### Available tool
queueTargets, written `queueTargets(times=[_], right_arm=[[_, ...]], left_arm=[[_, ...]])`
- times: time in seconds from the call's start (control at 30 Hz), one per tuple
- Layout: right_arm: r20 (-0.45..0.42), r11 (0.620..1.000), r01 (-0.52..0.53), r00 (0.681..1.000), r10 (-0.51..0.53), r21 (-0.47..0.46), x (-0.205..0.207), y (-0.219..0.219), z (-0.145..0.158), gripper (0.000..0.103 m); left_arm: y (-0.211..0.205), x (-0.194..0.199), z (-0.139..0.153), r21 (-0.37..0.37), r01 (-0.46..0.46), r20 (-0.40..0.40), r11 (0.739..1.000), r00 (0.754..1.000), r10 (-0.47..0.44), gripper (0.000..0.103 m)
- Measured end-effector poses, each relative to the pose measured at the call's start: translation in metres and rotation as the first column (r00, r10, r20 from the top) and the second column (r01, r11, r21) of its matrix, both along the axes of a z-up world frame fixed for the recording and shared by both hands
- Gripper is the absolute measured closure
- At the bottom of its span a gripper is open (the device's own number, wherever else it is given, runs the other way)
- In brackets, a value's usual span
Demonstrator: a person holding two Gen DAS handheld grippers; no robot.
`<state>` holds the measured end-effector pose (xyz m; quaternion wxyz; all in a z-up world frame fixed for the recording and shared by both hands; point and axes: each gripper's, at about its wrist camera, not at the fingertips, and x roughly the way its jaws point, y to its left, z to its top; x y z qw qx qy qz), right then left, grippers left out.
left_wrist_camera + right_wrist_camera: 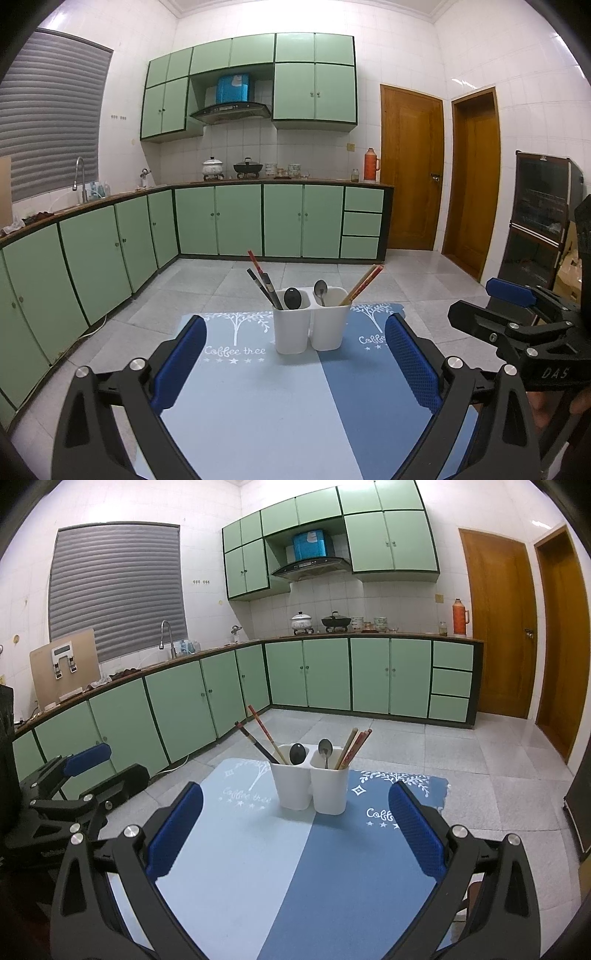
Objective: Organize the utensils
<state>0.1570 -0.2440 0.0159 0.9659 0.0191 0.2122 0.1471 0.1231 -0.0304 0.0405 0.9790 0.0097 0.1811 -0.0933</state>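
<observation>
On a two-tone blue mat [258, 406] printed with white trees and the words "Coffee tree", a white two-compartment holder [312, 325] stands upright toward the far edge, with green kitchen cabinets [236, 221] and two wooden doors [410, 170] behind it. Left tool [295, 369], black with blue pads, hangs low over the near part of the mat with its fingers spread wide and nothing between them; the holder sits beyond the gap. Right tool [295, 834] is likewise spread wide and empty, facing the same holder from the other side, and each tool shows at the edge of the other's view. Inside the holder, the left compartment carries dark and red chopsticks [262, 282] leaning left and a black spoon [292, 298], bowl up. The right compartment carries a metal spoon [320, 290], bowl up, and a bundle of light wooden and red chopsticks [364, 282] leaning right. No utensil lies loose on the mat.
</observation>
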Motion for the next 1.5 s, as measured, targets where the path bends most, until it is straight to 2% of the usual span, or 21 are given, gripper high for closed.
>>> queueTargets(times=[1.5], right_arm=[[0.008,1.000,-0.007,1.000,0.007,-0.007,-0.0032,0.0021,0.0003,0.005]], left_arm=[[0.0053,-0.0023,0.0022,0.000,-0.004,0.006,1.000,1.000,0.004,0.008]])
